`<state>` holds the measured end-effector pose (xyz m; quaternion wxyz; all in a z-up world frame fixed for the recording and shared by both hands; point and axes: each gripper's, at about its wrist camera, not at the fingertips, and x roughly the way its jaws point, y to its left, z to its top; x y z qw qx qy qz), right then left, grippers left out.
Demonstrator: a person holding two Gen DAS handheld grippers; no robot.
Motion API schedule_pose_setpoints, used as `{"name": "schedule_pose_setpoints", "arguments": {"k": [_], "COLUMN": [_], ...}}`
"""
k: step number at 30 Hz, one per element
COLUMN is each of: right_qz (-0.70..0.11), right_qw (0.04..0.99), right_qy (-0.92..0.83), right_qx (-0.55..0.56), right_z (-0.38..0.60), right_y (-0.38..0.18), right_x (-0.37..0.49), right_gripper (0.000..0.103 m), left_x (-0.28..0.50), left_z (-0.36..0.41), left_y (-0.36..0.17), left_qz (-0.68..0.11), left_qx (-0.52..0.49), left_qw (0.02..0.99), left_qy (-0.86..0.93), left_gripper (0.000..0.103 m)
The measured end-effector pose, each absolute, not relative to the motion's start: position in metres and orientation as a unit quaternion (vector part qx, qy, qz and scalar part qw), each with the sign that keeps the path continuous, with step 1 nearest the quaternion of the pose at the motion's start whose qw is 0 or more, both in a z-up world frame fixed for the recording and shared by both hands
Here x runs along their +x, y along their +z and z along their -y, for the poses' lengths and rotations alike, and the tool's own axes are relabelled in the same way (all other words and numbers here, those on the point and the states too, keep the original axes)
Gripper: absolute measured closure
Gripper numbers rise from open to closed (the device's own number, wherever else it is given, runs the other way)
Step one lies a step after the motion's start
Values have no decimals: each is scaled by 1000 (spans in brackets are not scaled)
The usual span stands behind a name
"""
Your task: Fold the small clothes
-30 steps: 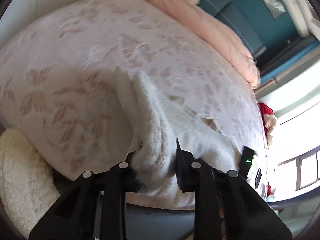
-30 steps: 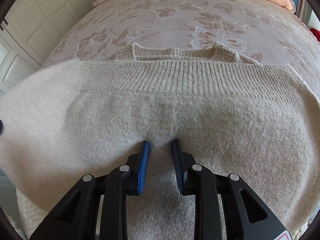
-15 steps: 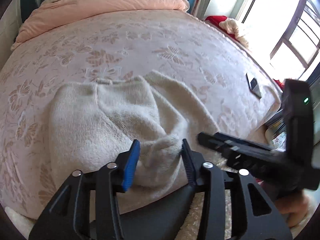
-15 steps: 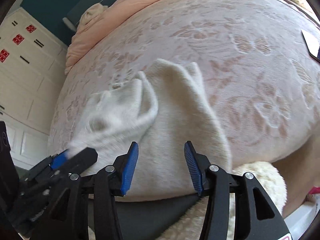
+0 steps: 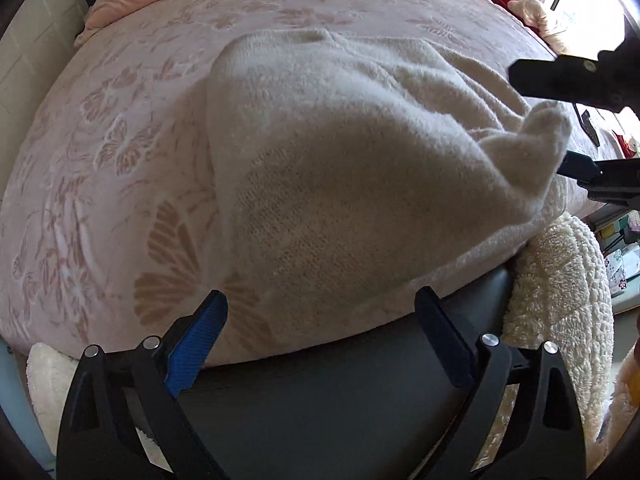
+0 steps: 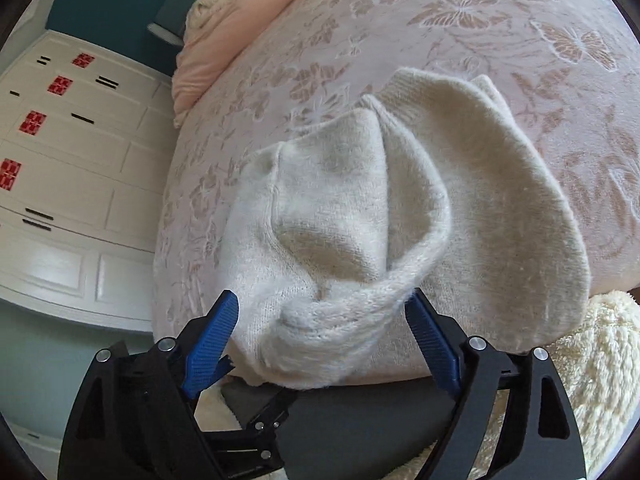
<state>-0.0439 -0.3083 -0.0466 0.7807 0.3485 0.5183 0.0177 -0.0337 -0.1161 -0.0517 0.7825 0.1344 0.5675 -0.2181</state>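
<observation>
A cream knitted sweater [image 5: 340,168] lies bunched and partly folded on the pink floral bedspread [image 5: 100,140], near the bed's front edge. My left gripper [image 5: 320,344] is open and empty, just in front of the sweater's near hem. My right gripper [image 6: 320,336] is open, its jaws wide on either side of a raised ribbed fold of the sweater [image 6: 360,220] without clamping it. In the left wrist view the right gripper [image 5: 576,120] shows at the right with a peak of fabric between its jaws.
A peach duvet [image 6: 240,28] lies at the head of the bed. A fluffy cream rug or blanket [image 5: 560,300] hangs at the bed's front right. White cupboards [image 6: 60,160] stand to the left. A small dark device [image 5: 588,124] lies on the bed's right side.
My left gripper has let go of the sweater and opened wide, backing toward the bed edge. My right gripper has opened wider and now straddles a raised fold.
</observation>
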Motion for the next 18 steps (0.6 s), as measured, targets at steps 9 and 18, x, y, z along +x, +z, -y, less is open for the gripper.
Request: {"name": "schedule_pose_setpoints", "arguments": {"k": [9,18], "right_qz": [-374,-497], "right_qw": [854,804], "right_qy": [102,-76], "right_qx": [346,318], "right_z": [308,388], "right_y": [28,-90], "right_x": [-56,-84], "right_gripper": [85,90], "left_x": [-19,-25], "left_z": [81,109], "left_y": [-54,-51], "left_qz": [-591,-582], "left_qx": [33,71], "left_qw": [777,774], "left_qy": [-212,-239], "left_gripper": [84,87]}}
